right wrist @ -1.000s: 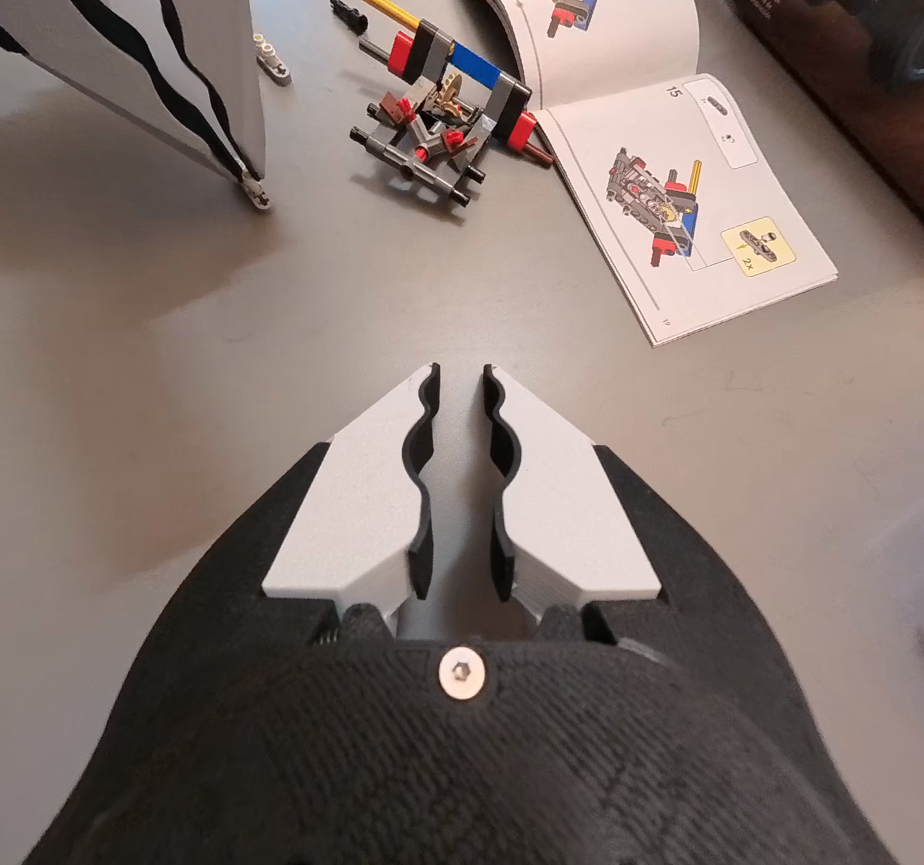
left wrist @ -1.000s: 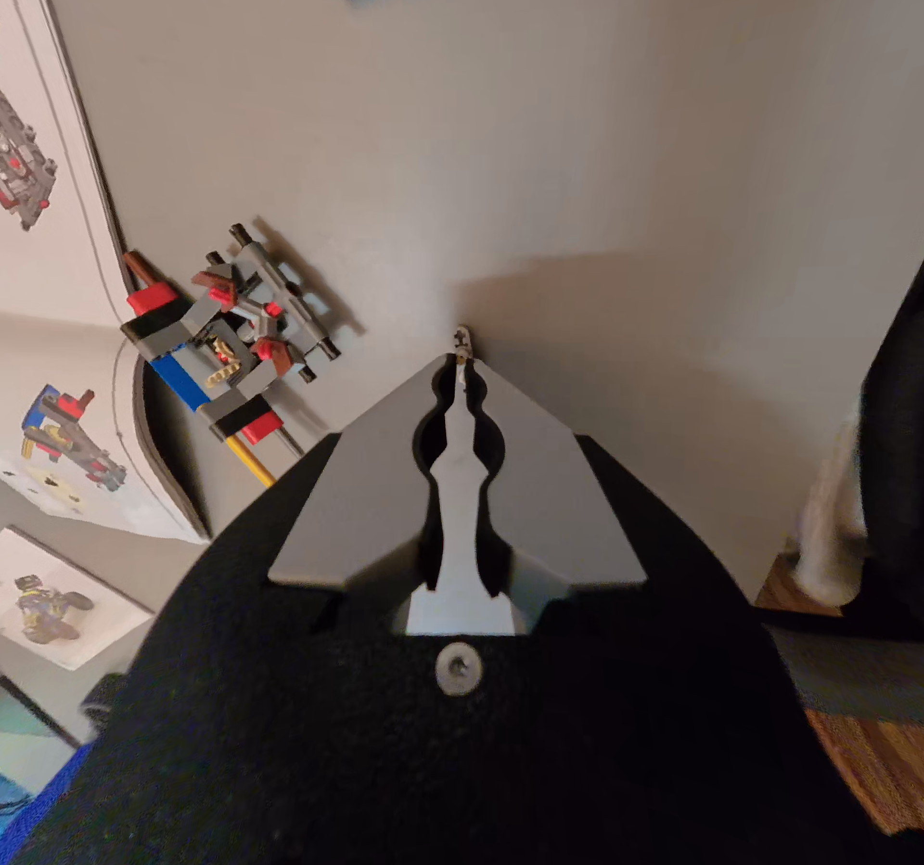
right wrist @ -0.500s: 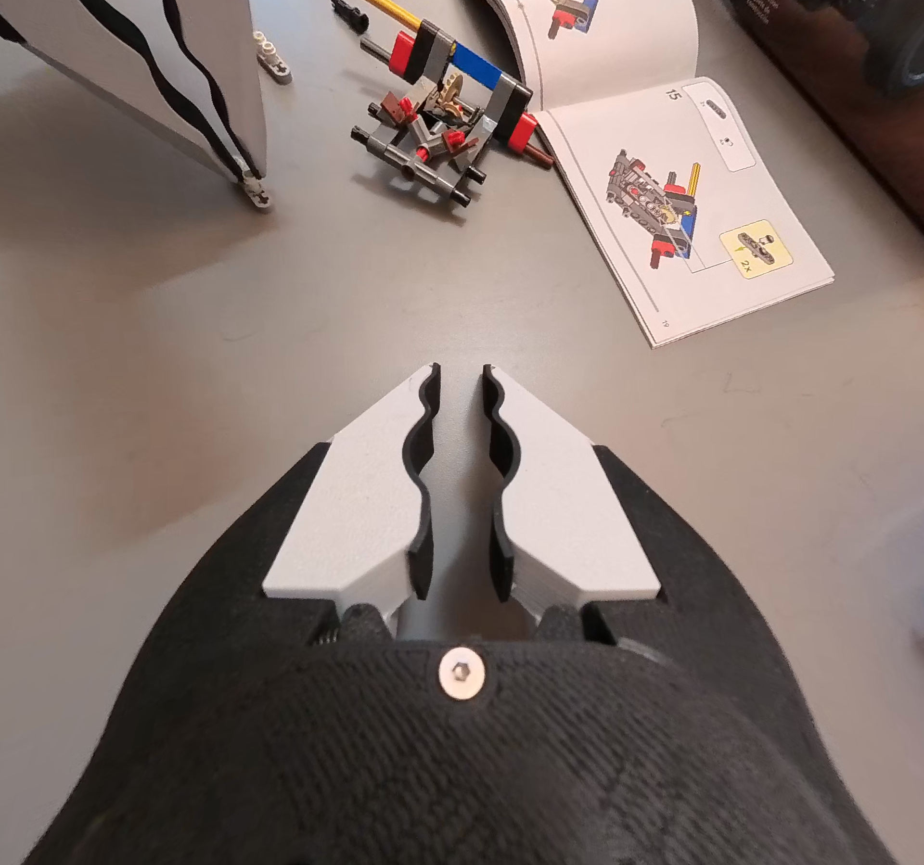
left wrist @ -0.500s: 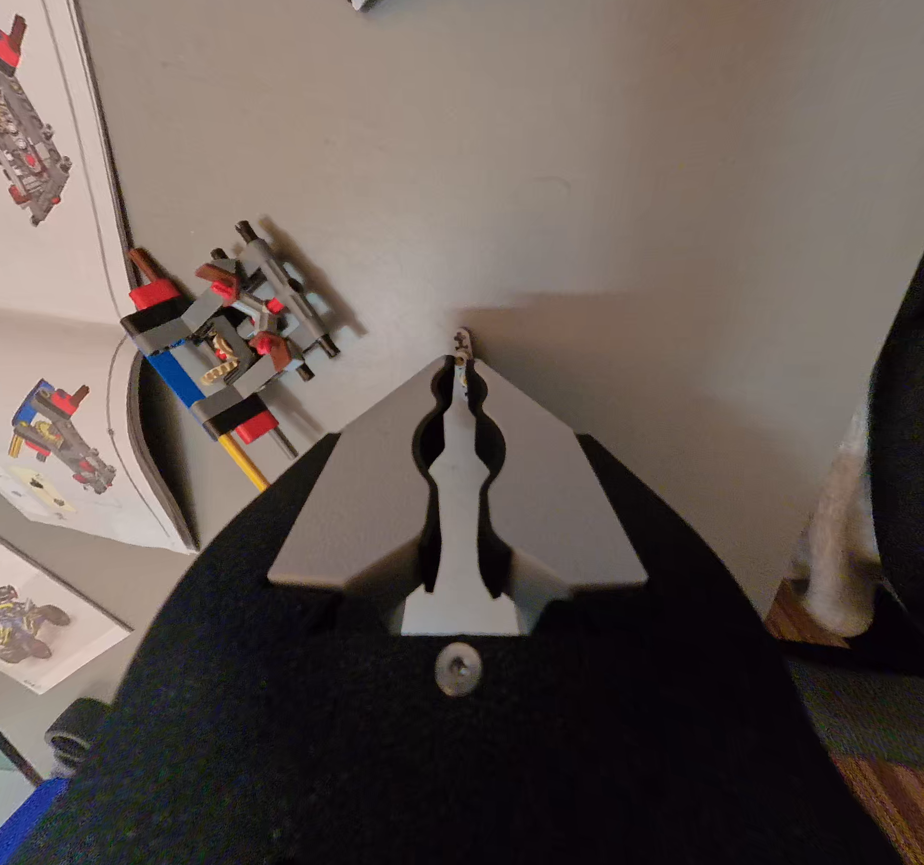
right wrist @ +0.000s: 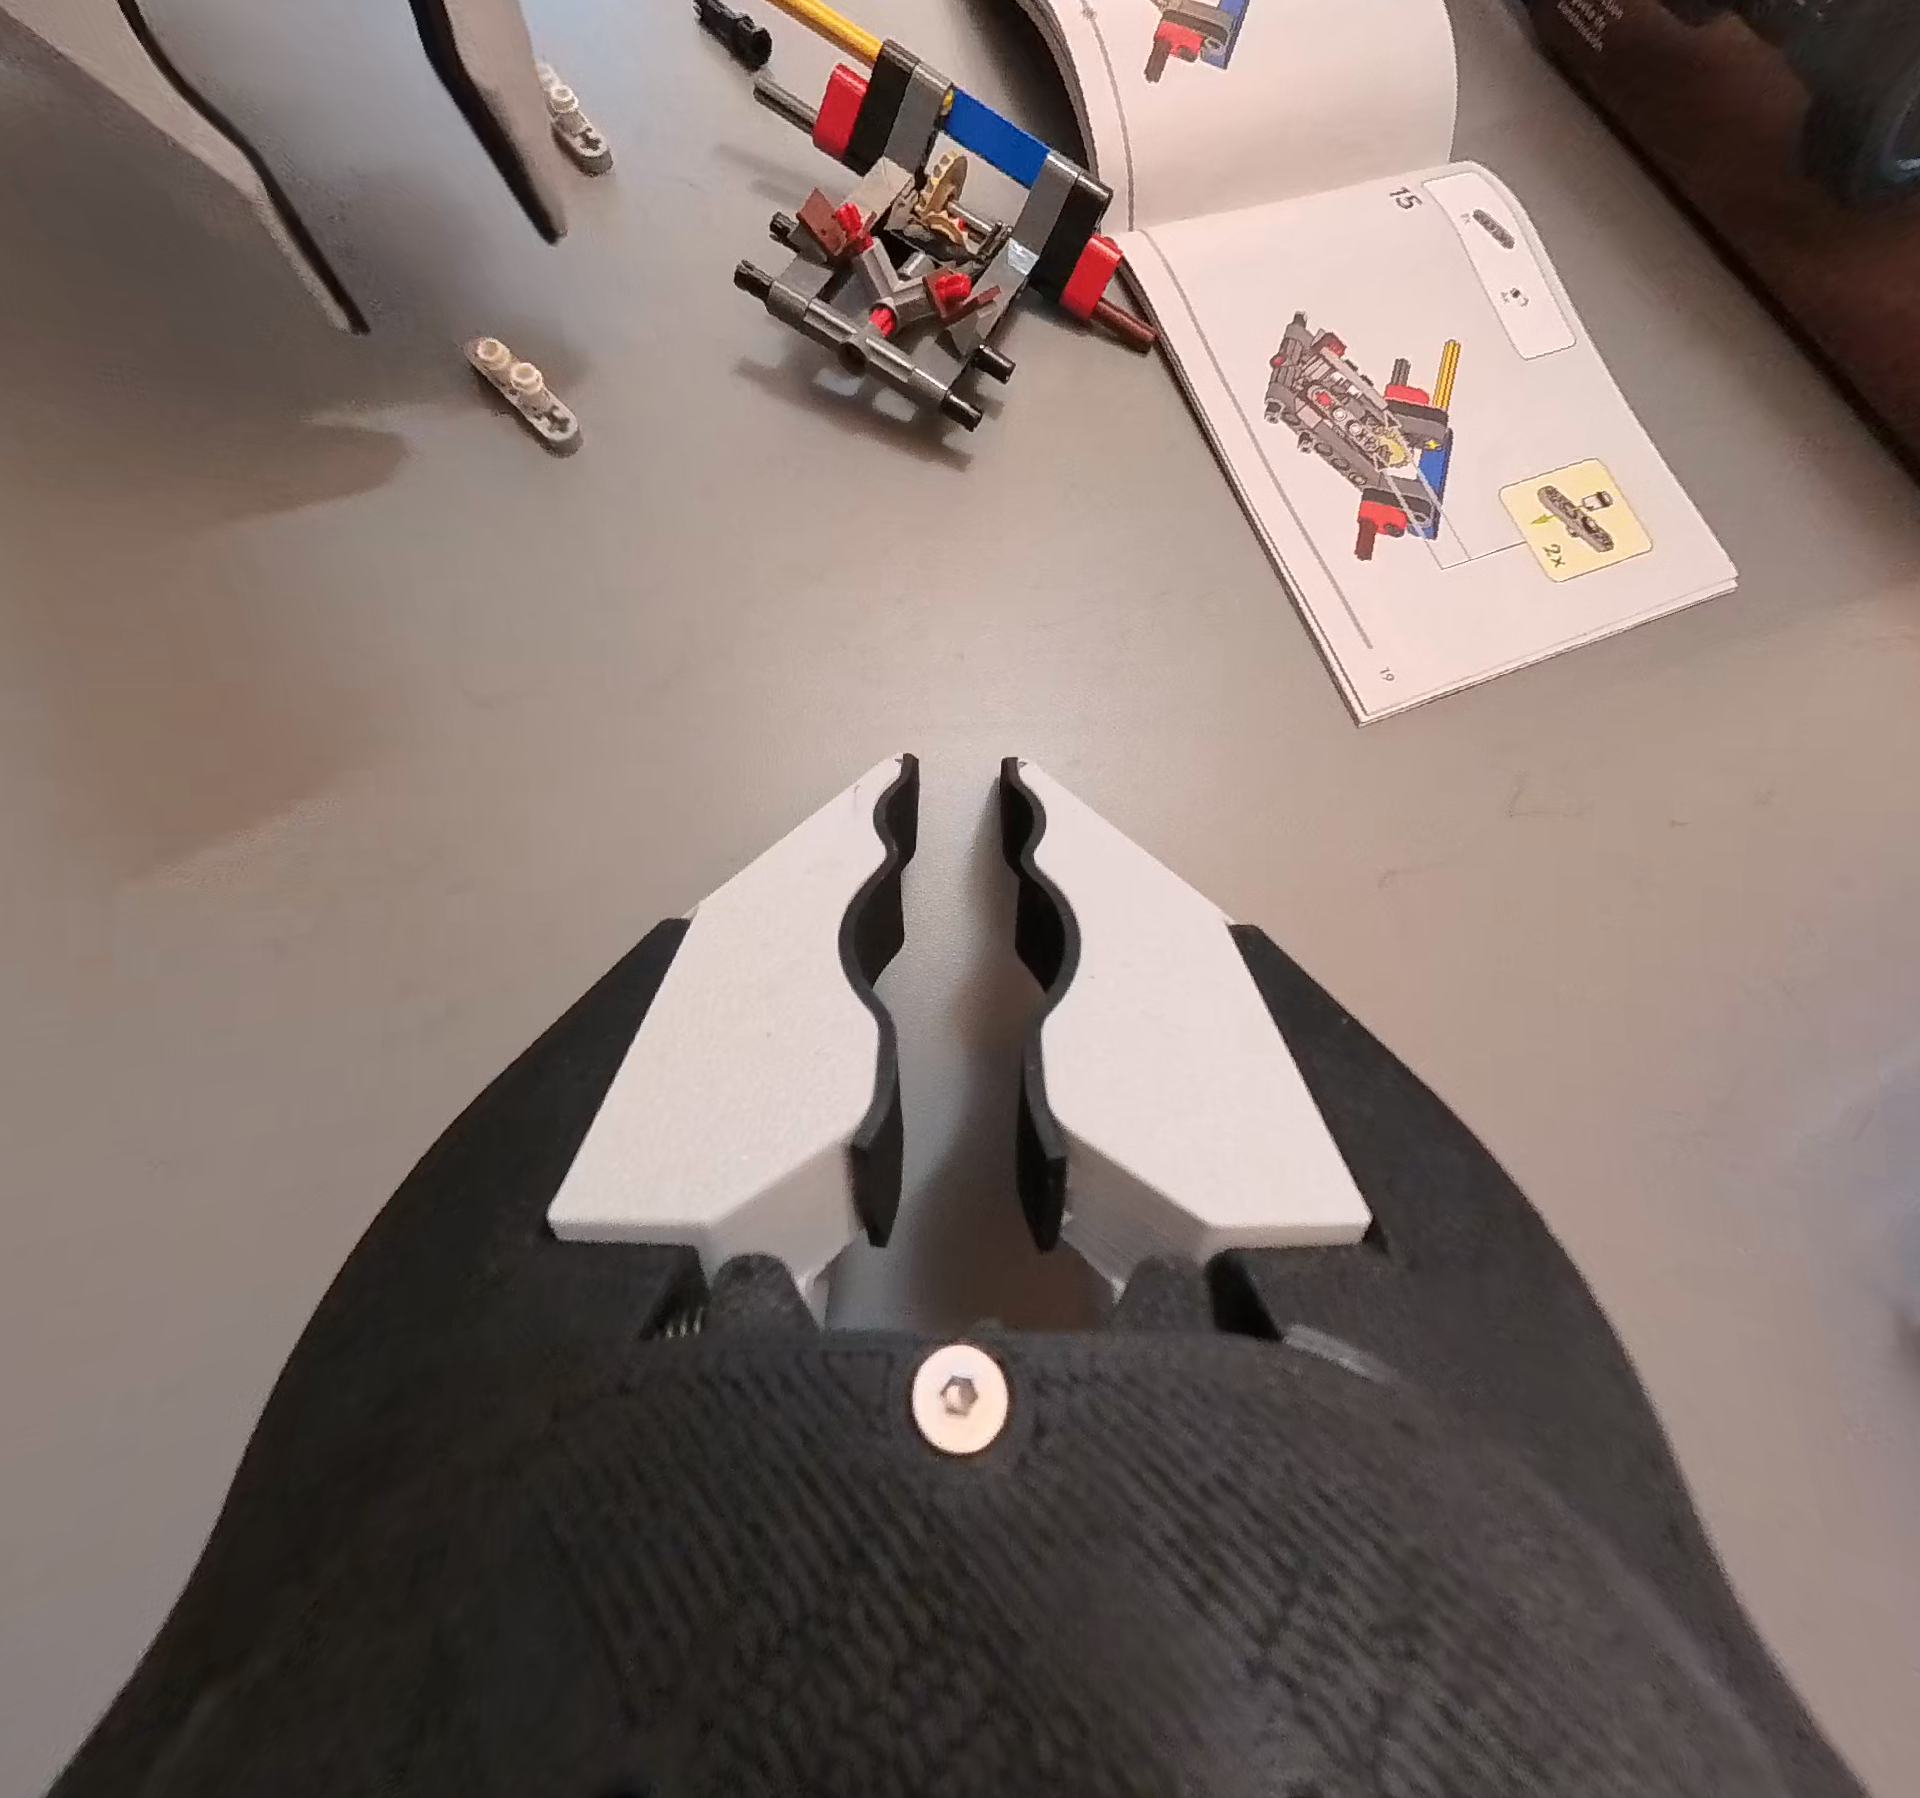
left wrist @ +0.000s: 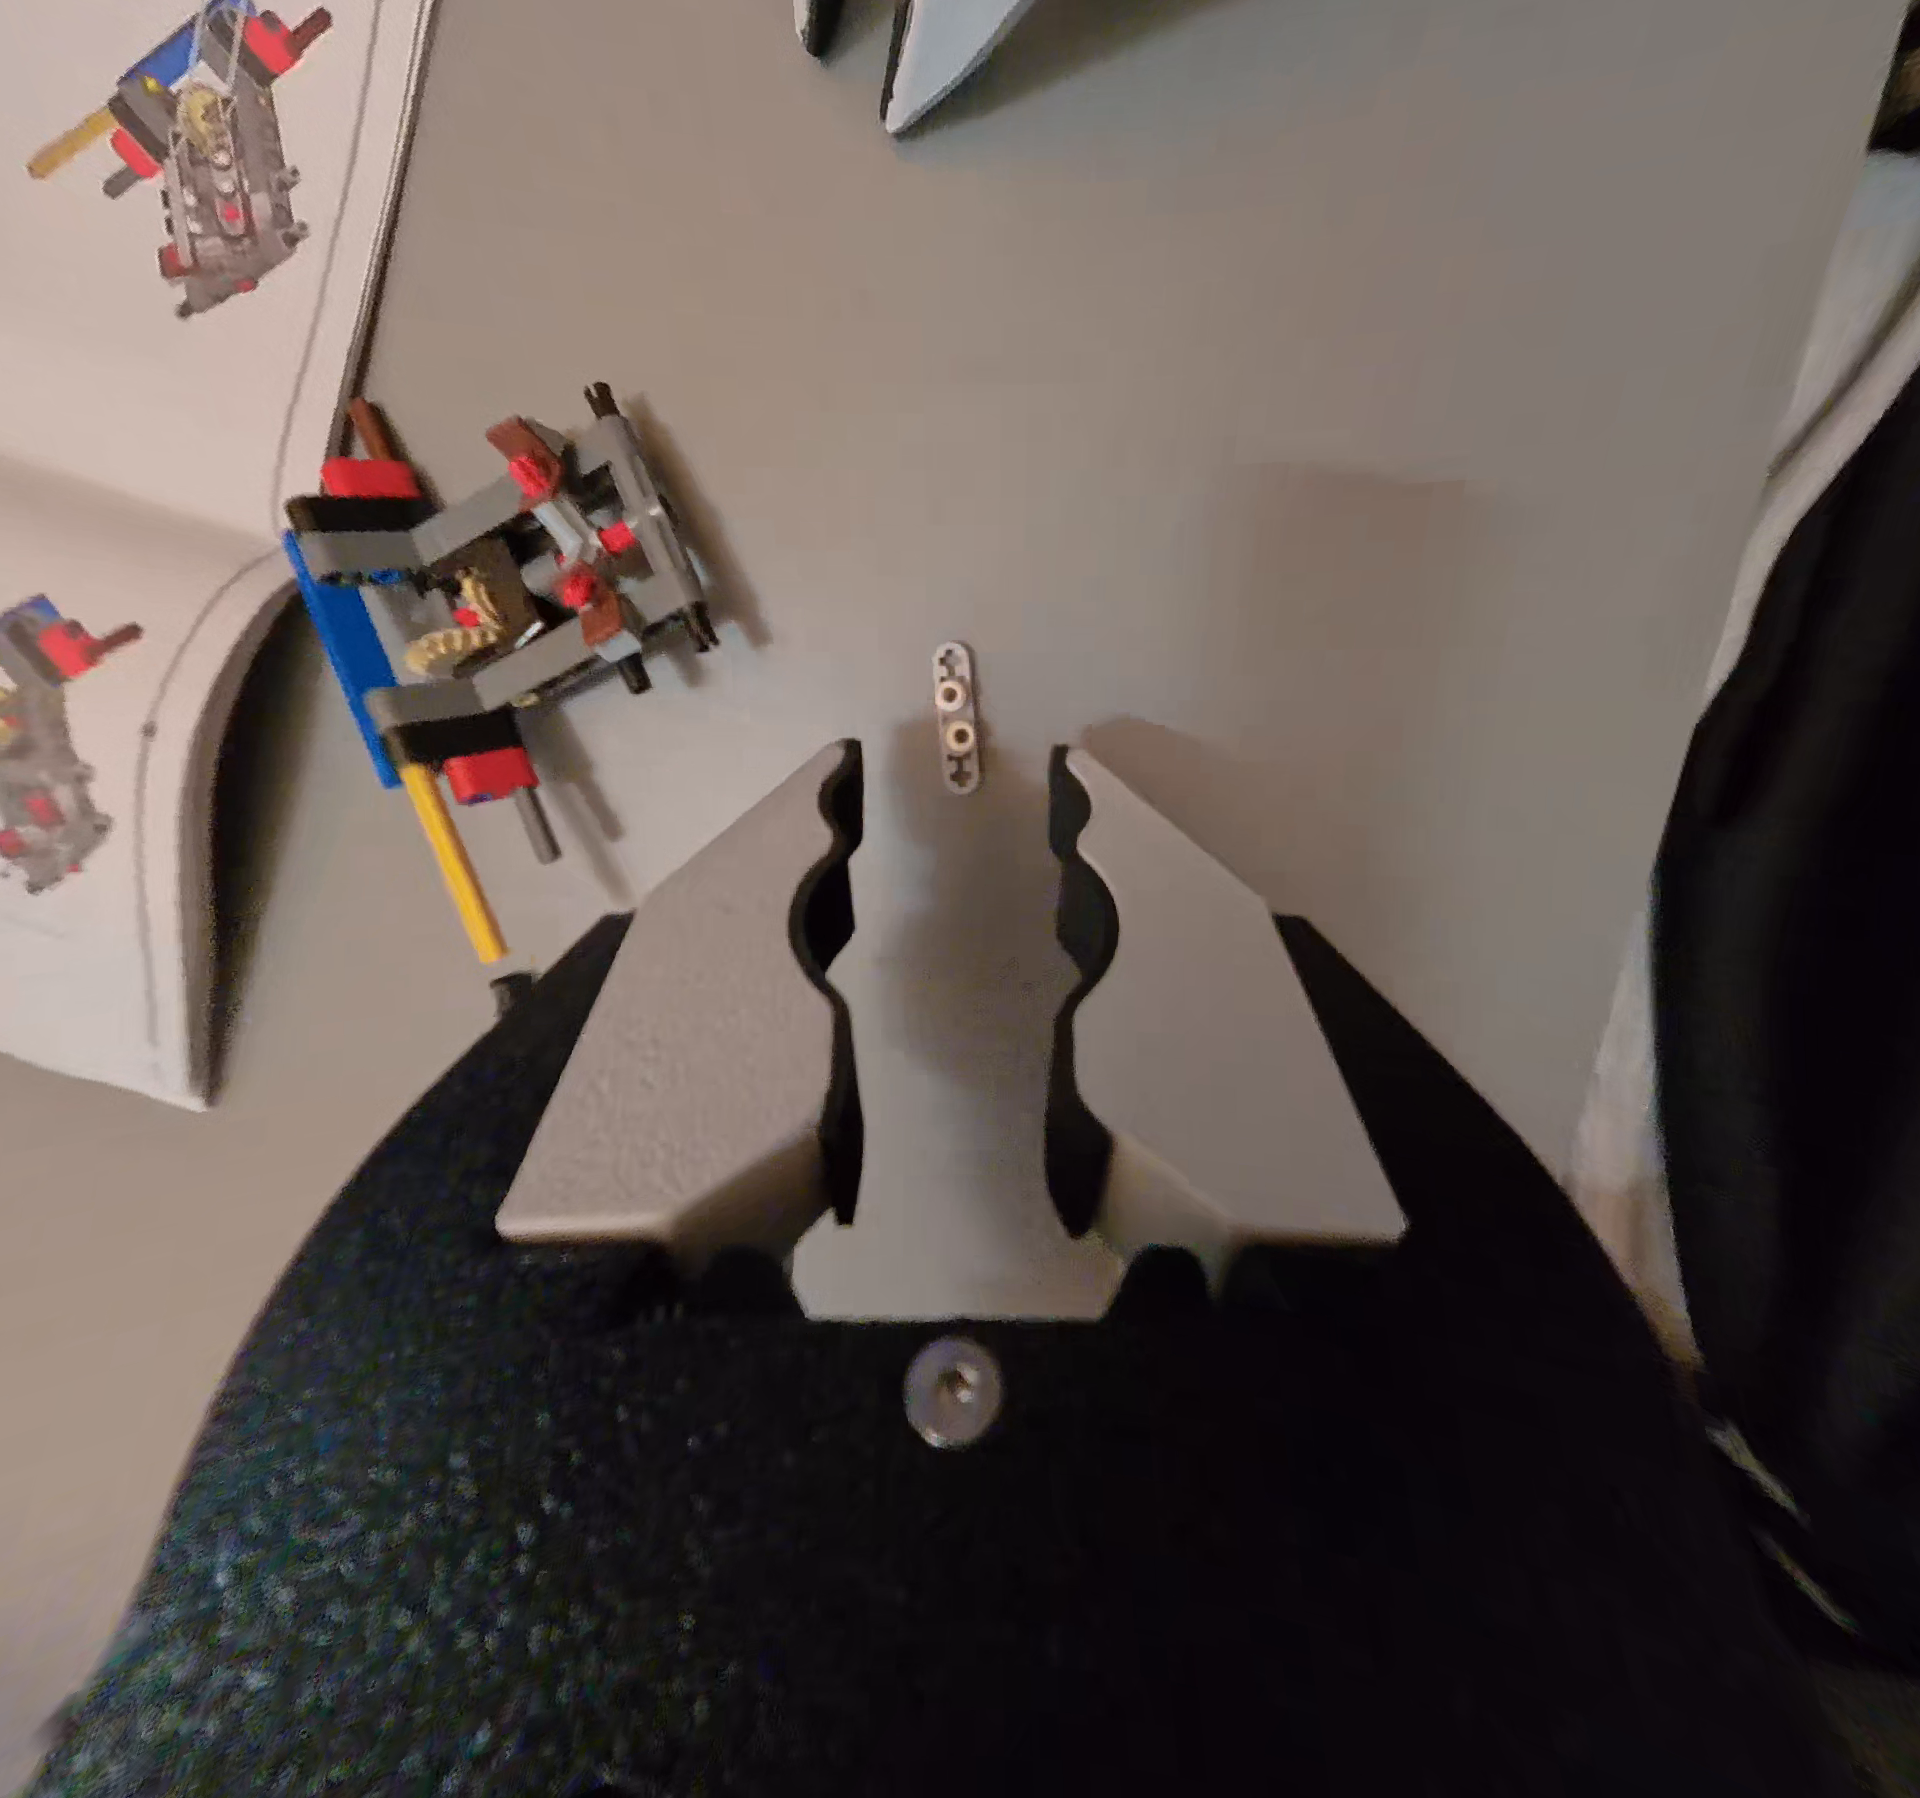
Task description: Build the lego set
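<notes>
My left tongs (left wrist: pixel 956 777) just let go: jaws apart now, small grey piece (left wrist: pixel 957 718) flat on the table (left wrist: pixel 1195 398) just past the tips. Right tongs (right wrist: pixel 958 766) slightly apart, empty. Half-built model (left wrist: pixel 499 595) sits left (piece needs re-gripping, I'd guess).

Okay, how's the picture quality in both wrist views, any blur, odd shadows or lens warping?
Left wrist view: dim and warm, the instruction booklet smeared at the edge, and a soft shadow lies right of the small grey beam. Right wrist view: brighter and sharper, the lego model crisp, fisheye bending the table edges, and the left gripper throws a broad shadow.
</notes>
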A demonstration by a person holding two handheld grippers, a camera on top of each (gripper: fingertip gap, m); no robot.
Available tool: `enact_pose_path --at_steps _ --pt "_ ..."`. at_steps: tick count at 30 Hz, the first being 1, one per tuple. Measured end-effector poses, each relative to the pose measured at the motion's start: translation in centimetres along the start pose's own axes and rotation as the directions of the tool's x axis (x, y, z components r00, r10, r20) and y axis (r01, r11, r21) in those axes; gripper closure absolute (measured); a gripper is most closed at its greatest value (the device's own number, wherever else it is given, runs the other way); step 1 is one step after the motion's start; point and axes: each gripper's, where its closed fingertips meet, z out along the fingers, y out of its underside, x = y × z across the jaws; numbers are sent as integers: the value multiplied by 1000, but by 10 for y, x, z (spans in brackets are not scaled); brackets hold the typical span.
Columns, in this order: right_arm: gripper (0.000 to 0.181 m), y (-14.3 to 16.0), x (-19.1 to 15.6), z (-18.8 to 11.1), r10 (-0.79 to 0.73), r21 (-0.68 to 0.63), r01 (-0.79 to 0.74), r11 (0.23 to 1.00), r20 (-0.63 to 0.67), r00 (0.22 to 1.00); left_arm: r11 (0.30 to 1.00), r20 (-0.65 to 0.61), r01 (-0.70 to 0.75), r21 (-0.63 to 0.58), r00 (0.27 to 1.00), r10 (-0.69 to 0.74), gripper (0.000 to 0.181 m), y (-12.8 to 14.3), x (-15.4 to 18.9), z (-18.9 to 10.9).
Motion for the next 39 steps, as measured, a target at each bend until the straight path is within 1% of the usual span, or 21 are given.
enact_pose_path --at_steps 1,4,6,9,11,13,14,18,21,23,25,26,27,29,30,32,34,35,37,39 --pt "167 0 0 0 0 0 0 1000 0 1000 999 -7 20 27 1000 -20 149 2 2 2" --pt "167 0 0 0 -5 0 5 1000 -7 1000 994 -1 57 88 998 -58 147 7 4 8" --pt "166 0 1 0 -11 1 11 1000 -16 1000 984 42 58 170 997 -66 146 3 -3 3" --pt "160 0 4 -1 -3 2 3 1000 -32 999 938 150 82 336 979 -139 145 -8 -33 -16" --pt "154 2 7 -3 14 3 -13 1000 -37 999 881 234 80 466 949 -210 144 -16 -60 -37" --pt "149 4 11 -5 31 2 -31 1000 -50 998 815 318 59 576 903 -289 144 -20 -90 -60" --pt "148 5 16 -7 33 3 -33 999 -70 997 789 357 49 612 874 -331 142 -18 -105 -70" --pt "151 5 46 -8 30 12 -28 1000 -166 986 740 463 36 672 760 -457 140 -6 -167 -97" --pt "157 -7 79 -2 -15 -5 15 1000 -217 976 709 510 18 705 682 -524 142 4 -206 -112" --pt "166 -25 109 2 -32 19 38 999 -271 962 690 540 17 723 609 -581 145 17 -223 -121" --pt "175 -38 134 6 -65 28 77 997 -313 948 668 565 -18 744 550 -615 149 28 -227 -126" --pt "180 -43 145 8 -95 31 112 993 -338 936 667 583 -42 744 528 -617 152 34 -225 -127" --pt "181 -47 153 11 -130 36 153 988 -365 922 679 608 -66 731 513 -606 154 39 -223 -126" --pt "181 -58 170 12 -163 71 218 973 -457 874 717 665 -92 691 468 -582 157 47 -223 -127" --pt "181 -63 171 12 -177 94 254 963 -493 852 734 685 -92 673 450 -572 156 50 -224 -126" --pt "181 -70 159 11 -245 110 349 931 -521 818 782 740 -99 615 417 -528 156 51 -226 -123" --pt "181 -66 161 7 -326 46 435 899 -592 737 846 822 -126 518 347 -452 156 54 -226 -122" --pt "181 -65 163 6 -343 24 450 893 -611 713 874 855 -131 468 316 -410 156 56 -227 -121" --pt "181 -59 168 7 -312 31 415 909 -608 730 907 894 -142 396 284 -346 156 55 -228 -114" --pt "181 -52 171 10 -281 43 381 924 -599 749 916 903 -151 371 287 -319 156 53 -228 -105"
